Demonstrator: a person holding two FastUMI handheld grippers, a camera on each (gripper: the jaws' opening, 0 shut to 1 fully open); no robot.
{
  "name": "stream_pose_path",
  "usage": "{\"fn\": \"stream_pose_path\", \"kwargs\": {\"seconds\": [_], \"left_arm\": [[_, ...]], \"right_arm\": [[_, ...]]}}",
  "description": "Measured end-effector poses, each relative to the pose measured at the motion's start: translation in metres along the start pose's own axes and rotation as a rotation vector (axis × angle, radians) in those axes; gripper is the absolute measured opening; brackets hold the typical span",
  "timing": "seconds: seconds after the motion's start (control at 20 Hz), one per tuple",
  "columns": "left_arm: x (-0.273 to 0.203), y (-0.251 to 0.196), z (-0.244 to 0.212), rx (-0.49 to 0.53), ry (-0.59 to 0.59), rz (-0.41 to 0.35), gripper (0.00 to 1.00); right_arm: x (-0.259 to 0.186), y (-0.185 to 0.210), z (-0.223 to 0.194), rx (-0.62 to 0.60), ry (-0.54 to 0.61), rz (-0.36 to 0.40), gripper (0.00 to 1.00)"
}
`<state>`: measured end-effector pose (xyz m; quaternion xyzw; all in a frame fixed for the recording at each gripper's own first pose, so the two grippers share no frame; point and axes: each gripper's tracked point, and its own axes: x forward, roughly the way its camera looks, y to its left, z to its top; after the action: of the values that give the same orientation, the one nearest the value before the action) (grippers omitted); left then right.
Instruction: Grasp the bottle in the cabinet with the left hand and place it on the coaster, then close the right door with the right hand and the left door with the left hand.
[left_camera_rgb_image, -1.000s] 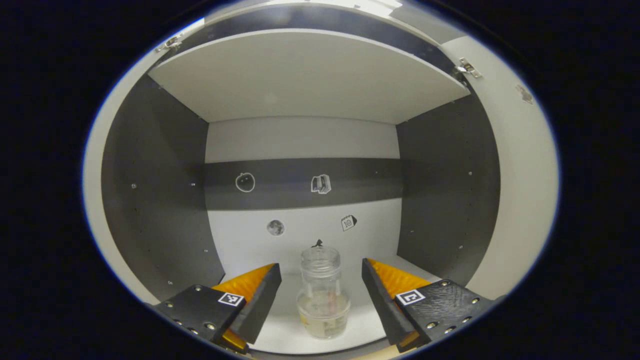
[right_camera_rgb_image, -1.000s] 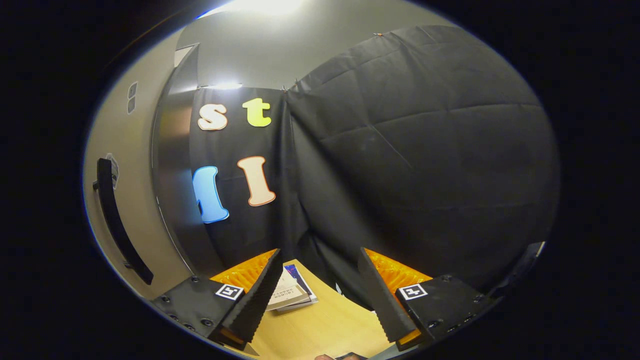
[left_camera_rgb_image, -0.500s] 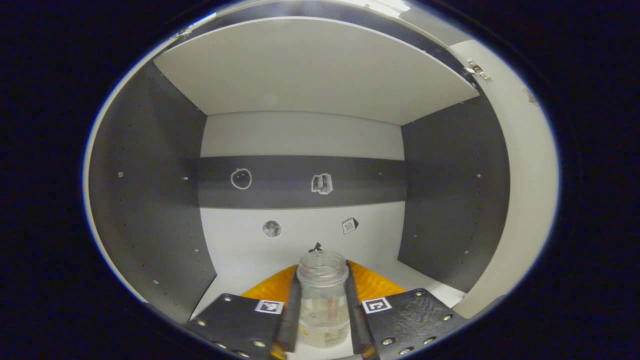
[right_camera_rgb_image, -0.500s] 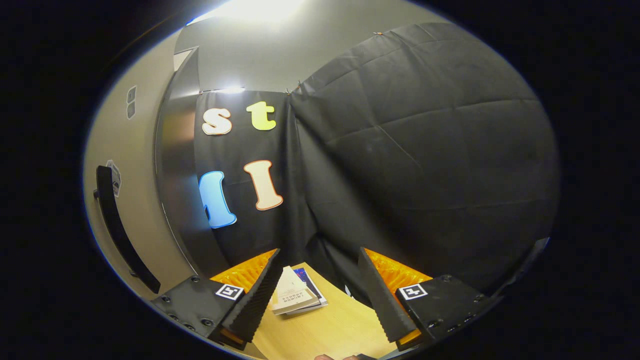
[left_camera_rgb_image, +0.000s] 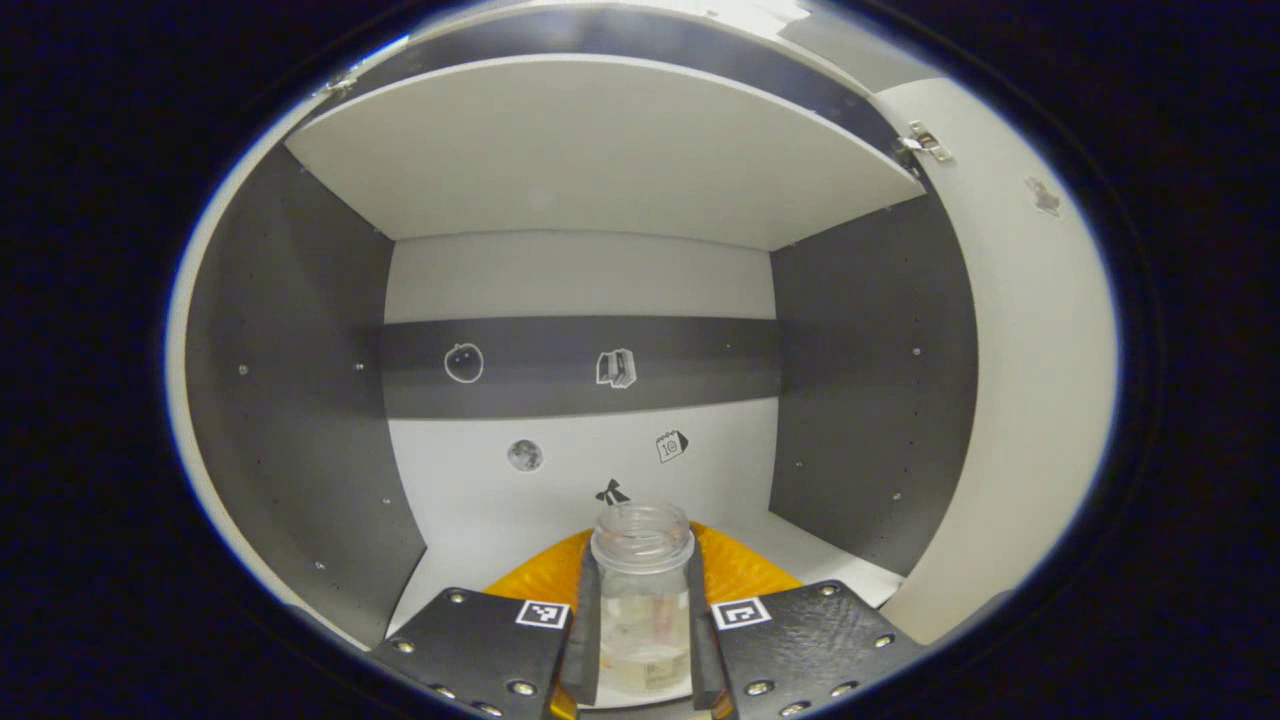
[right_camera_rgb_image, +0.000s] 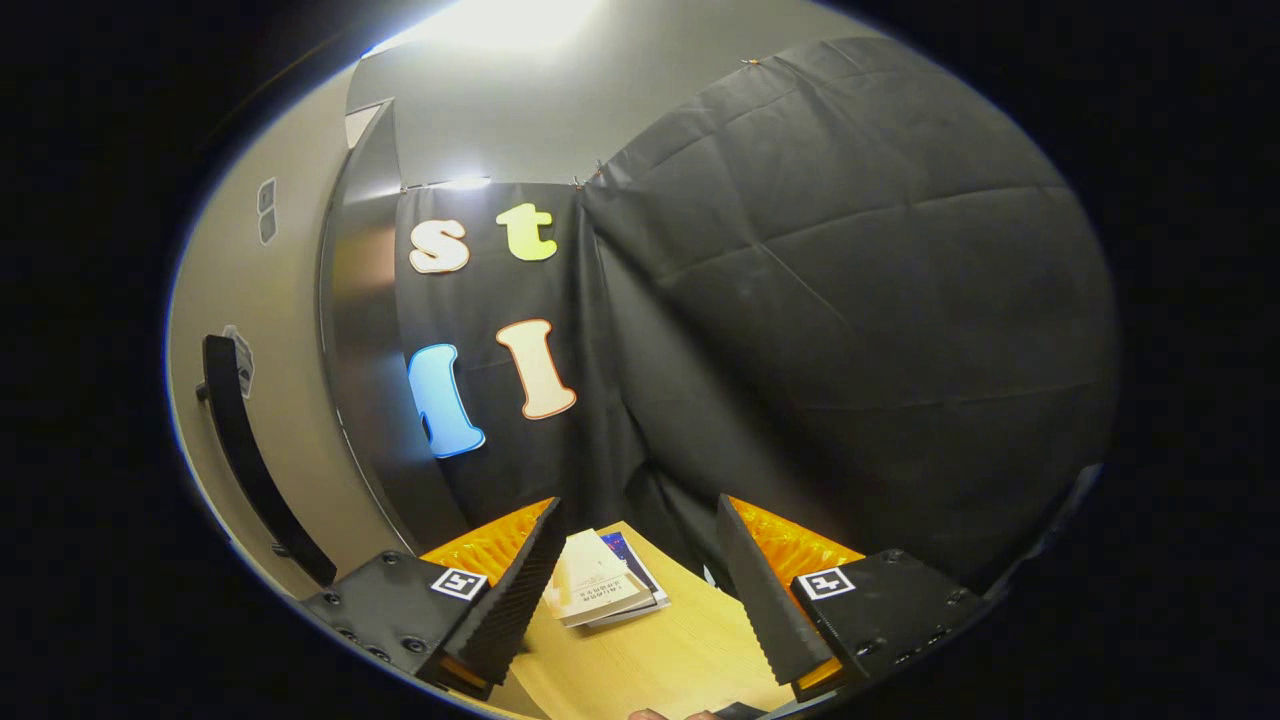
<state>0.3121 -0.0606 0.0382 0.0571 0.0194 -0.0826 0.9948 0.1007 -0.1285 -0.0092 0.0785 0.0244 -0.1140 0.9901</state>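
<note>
Closing in over the last second, the left tool (left_camera_rgb_image: 641, 640) has gone from spread wide around the bottle (left_camera_rgb_image: 642, 600) to clamped on it, both fingers (left_camera_rgb_image: 583, 630) pressed against its clear sides. That bottle stands upright on the cabinet (left_camera_rgb_image: 300, 400) floor, near the front edge, under the white shelf (left_camera_rgb_image: 600, 150). Over on the right gripper view, the right tool (right_camera_rgb_image: 637, 600) hangs open above the wooden desk (right_camera_rgb_image: 650, 670), where booklets (right_camera_rgb_image: 600, 590) lie near the far edge, beside the right door (right_camera_rgb_image: 290, 420) with its dark handle (right_camera_rgb_image: 250, 450).
</note>
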Motion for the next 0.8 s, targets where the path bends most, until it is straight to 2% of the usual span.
{"fn": "stream_pose_path", "kwargs": {"seconds": [0.25,0.5,0.8], "left_arm": [[-0.038,-0.017,0.017,-0.007,-0.026,-0.080,0.37],[-0.091,-0.026,0.031,-0.001,-0.079,-0.112,0.36],[-0.138,-0.034,-0.006,-0.029,-0.073,-0.125,0.36]], "right_arm": [[-0.010,0.002,0.000,0.001,-0.001,-0.002,0.97],[-0.023,0.010,-0.001,-0.002,0.005,0.010,0.97],[-0.037,0.018,0.008,-0.012,-0.008,0.030,0.97]]}}
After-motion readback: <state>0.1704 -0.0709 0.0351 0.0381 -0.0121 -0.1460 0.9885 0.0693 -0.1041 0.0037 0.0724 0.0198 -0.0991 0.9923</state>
